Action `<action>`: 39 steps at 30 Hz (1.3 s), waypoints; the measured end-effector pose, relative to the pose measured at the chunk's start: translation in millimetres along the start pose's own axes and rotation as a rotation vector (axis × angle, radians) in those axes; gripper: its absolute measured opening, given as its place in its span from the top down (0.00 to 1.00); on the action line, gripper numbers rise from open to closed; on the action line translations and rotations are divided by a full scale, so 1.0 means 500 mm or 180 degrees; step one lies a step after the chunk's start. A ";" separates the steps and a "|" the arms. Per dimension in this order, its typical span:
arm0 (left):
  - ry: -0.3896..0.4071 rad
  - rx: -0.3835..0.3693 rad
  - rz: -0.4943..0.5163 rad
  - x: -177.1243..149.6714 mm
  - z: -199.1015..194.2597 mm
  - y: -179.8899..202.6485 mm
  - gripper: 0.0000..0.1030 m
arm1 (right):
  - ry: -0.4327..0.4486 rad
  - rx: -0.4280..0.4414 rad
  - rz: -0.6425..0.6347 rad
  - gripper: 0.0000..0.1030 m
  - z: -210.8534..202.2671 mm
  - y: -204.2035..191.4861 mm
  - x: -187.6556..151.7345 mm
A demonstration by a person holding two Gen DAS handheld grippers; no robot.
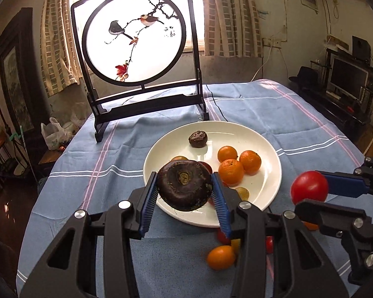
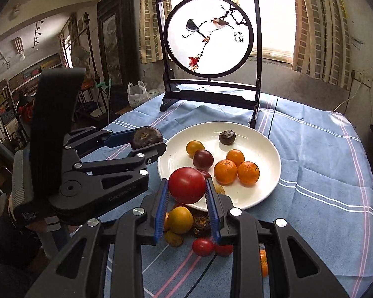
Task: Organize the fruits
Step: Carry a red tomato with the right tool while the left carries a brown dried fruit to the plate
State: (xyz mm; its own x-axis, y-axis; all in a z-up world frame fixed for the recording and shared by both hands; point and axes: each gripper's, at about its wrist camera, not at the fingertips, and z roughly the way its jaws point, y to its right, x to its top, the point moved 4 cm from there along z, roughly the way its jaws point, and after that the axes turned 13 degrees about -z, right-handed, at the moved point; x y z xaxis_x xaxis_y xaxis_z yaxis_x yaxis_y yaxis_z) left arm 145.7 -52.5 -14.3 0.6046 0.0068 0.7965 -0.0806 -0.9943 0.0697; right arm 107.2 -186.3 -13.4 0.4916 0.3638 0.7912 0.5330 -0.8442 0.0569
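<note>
a: biggest first — we see the blue striped cloth (image 1: 92, 168) over the table, and the bird screen (image 2: 209, 49) standing upright at its far side.

b: then the white plate (image 2: 258, 191) near the middle of the cloth, in front of the screen. on it we count three oranges (image 2: 225, 171) bunched together, a dark tomato (image 2: 203, 159), a yellow tomato (image 2: 195, 147) and one water chestnut (image 2: 226, 137) toward the far rim.

a: and our left gripper (image 1: 185, 193)?

b: its jaws are clamped on a second, dark brown chestnut (image 1: 185, 188), held above the plate's near-left edge.

a: our right gripper (image 2: 186, 193) — jaws clamped on a red tomato (image 2: 187, 185), held over the near rim of the plate.

b: still off the plate, on the cloth just below the right gripper, we see a loose heap: a yellow fruit (image 2: 180, 219), another chestnut (image 2: 201, 223), two small red tomatoes (image 2: 203, 246) and a smaller yellow one (image 2: 173, 238). an orange piece (image 2: 263, 263) shows behind the right finger; we cannot tell what it is.
</note>
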 end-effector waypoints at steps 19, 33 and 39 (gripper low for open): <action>-0.0073 0.0041 0.0032 0.004 0.052 -0.012 0.59 | -0.0180 0.0038 0.0024 0.71 0.064 0.015 -0.008; -0.0132 0.0000 0.0050 0.002 0.081 -0.037 0.59 | -0.0345 -0.0023 0.0110 0.71 0.097 0.065 -0.036; -0.0135 -0.0054 -0.0001 0.025 0.098 -0.025 0.59 | -0.0306 -0.0062 0.0120 0.71 0.104 0.081 -0.017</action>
State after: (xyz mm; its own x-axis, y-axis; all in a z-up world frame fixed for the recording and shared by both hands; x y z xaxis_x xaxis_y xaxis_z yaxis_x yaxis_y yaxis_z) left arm 193.3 -45.4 -34.7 0.6378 0.0022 0.7702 -0.0935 -0.9924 0.0802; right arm 160.4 -203.1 -49.5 0.5755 0.3669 0.7309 0.4998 -0.8652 0.0407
